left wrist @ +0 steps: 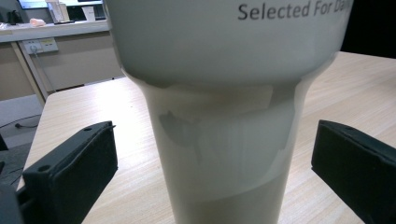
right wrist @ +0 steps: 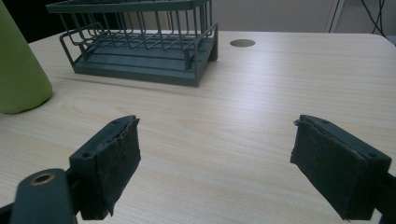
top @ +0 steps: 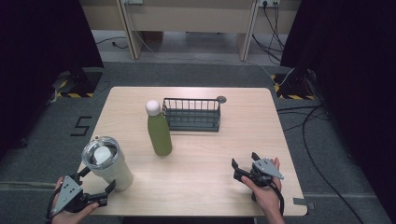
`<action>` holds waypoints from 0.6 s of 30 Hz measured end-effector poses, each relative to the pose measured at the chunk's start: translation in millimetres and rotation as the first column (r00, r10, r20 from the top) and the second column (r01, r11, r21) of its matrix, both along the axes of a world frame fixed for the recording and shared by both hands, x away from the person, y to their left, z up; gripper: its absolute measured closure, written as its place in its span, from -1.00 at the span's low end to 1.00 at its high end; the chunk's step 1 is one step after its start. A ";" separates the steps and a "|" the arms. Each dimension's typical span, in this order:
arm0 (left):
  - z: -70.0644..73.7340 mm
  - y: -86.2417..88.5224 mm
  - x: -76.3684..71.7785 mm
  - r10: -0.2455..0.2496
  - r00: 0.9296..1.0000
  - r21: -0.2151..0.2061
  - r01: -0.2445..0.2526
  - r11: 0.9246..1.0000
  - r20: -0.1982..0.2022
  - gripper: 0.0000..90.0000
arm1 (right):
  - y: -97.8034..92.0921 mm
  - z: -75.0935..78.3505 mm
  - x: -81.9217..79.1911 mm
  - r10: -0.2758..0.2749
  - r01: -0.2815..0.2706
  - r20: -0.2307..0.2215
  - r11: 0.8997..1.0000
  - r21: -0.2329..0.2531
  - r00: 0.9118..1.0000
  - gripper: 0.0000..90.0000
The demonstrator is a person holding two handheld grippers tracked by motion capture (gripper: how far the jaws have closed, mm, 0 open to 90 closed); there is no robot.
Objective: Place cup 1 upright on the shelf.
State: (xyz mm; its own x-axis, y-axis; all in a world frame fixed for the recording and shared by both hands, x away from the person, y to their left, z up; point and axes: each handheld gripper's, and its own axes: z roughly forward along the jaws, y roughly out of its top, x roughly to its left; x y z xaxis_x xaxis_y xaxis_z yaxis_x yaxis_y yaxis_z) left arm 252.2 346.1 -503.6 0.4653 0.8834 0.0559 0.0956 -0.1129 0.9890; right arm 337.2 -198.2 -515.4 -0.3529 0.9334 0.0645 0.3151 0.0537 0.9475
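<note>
the left gripper [top: 97, 185] is at the near left corner of the light wooden table [top: 233, 140], held by the person's left hand [top: 70, 210]. its jaws stand wide open, one on each side of the lower part of the tall cream-white tumbler with a clear plastic lid [top: 106, 163]. in the left gripper view the narrow base of this tumbler [left wrist: 224, 154] stands upright between the two black jaws, and a gap is visible on both sides, so the jaws do not touch it and hold nothing. grey printed letters are on the wide upper part of the tumbler.

the right gripper [top: 243, 165] is near the front right part of the table, in the person's right hand [top: 267, 191]. its jaws are also wide open with only bare table between them, and it holds nothing.

the green bottle with a white round cap [top: 159, 128] stands upright near the middle of the table, well apart from both grippers. just beside it, on the far side, is the dark grey wire basket [top: 192, 114], which looks empty. in the right gripper view the basket [right wrist: 140, 42] is ahead of the jaws and the green bottle [right wrist: 21, 70] is at the left edge.
</note>
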 end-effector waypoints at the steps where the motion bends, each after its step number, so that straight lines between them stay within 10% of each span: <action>1: -0.2 -0.4 0.6 -0.010 1.000 -0.010 0.010 1.000 0.000 -1.00 | 0.1 0.1 0.0 0.000 0.000 0.000 1.000 0.000 1.000 -0.67; 18: -1.5 -6.0 20.5 -0.070 0.997 -0.041 0.069 0.997 -0.022 -1.00 | 3.9 1.2 1.2 0.016 -0.016 -0.007 1.000 0.001 1.000 -0.66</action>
